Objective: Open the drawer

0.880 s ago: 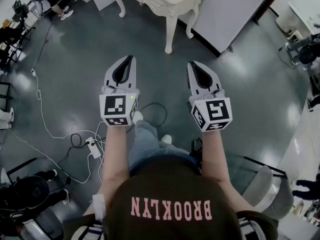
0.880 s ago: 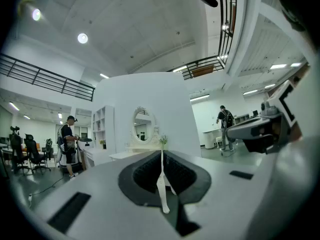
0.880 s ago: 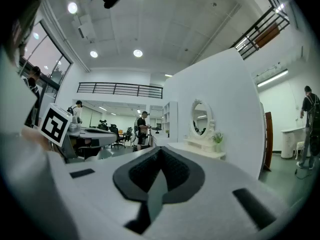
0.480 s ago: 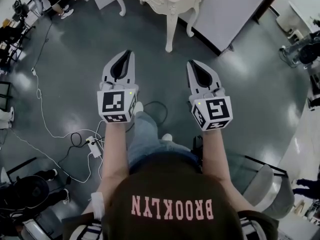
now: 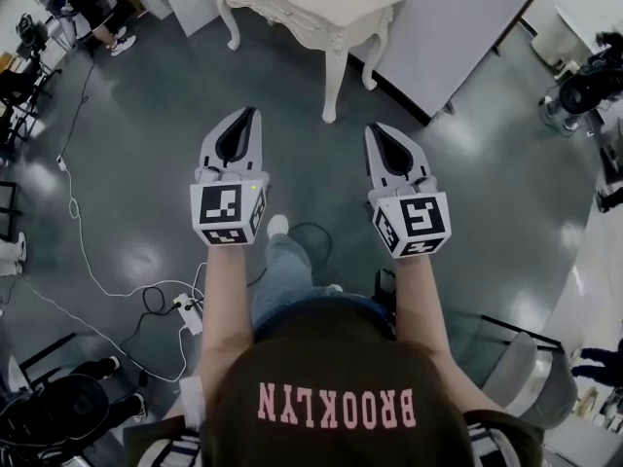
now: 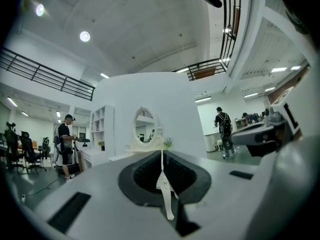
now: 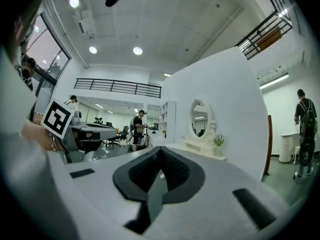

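A white ornate dressing table (image 5: 313,4) stands ahead on the grey floor, its carved drawer front (image 5: 282,15) facing me. The two grippers are held level in the air, side by side, well short of the table. My left gripper (image 5: 252,115) is shut with nothing in it, and so is my right gripper (image 5: 373,127). In the left gripper view the shut jaws (image 6: 161,153) point at the table (image 6: 150,147) and its oval mirror (image 6: 144,125). The right gripper view has the table (image 7: 202,146) right of the closed jaws (image 7: 160,149).
A white partition wall (image 5: 458,17) stands behind the table. Cables and a power strip (image 5: 185,309) lie on the floor at the left. A chair (image 5: 516,358) is at the lower right. People stand far off at the left (image 6: 64,144) and right (image 6: 222,131).
The person has stepped forward, so the table sits a little nearer. Both grippers keep their pose and stay shut.
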Tool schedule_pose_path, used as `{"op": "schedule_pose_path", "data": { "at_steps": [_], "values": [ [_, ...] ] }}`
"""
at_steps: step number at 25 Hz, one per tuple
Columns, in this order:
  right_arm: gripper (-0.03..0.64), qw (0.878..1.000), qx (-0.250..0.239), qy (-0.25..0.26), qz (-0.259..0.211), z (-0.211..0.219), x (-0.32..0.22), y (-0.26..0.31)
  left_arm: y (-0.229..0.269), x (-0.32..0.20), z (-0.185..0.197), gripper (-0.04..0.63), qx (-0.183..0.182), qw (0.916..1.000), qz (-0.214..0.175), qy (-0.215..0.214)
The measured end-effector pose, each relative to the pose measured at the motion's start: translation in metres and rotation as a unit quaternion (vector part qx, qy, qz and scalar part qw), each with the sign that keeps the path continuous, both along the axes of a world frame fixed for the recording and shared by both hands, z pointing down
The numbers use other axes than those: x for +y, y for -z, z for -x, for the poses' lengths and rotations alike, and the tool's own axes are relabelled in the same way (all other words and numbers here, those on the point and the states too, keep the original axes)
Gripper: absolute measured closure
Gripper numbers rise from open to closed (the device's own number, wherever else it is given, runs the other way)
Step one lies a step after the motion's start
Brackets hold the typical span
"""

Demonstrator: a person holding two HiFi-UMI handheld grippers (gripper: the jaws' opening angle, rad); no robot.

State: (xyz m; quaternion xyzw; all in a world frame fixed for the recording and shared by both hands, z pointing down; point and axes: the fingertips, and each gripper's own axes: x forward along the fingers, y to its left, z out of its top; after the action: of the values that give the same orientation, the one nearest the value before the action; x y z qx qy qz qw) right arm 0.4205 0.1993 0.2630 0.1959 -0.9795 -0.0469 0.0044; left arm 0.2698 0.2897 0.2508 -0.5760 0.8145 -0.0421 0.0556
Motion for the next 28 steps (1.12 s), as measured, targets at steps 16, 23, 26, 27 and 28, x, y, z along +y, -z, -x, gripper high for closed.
{"op": "schedule_pose_path", "data": {
  "at_steps": [16,23,26,27,28],
  "values": [
    [0.620,0.998,0.030,-0.036,0.047,0.206,-0.092,-0.020,-0.025,-0.102,0.215,0.583,0.055,0.9977,0.015,-0.037],
    [0.620,0.997,0.032,-0.052,0.050,0.268,-0.116,-0.015,-0.017,-0.131,0.280,0.584,0.053,0.9966,0.015,-0.061],
    [0.620,0.997,0.035,-0.056,0.045,0.281,-0.124,-0.014,-0.018,-0.140,0.295,0.583,0.058,0.9962,0.011,-0.063],
    [0.620,0.997,0.037,-0.056,0.043,0.285,-0.127,-0.014,-0.021,-0.143,0.298,0.584,0.058,0.9961,0.013,-0.065],
    [0.620,0.997,0.039,-0.057,0.042,0.287,-0.130,-0.015,-0.023,-0.147,0.300,0.584,0.058,0.9960,0.014,-0.066]
  ]
}}
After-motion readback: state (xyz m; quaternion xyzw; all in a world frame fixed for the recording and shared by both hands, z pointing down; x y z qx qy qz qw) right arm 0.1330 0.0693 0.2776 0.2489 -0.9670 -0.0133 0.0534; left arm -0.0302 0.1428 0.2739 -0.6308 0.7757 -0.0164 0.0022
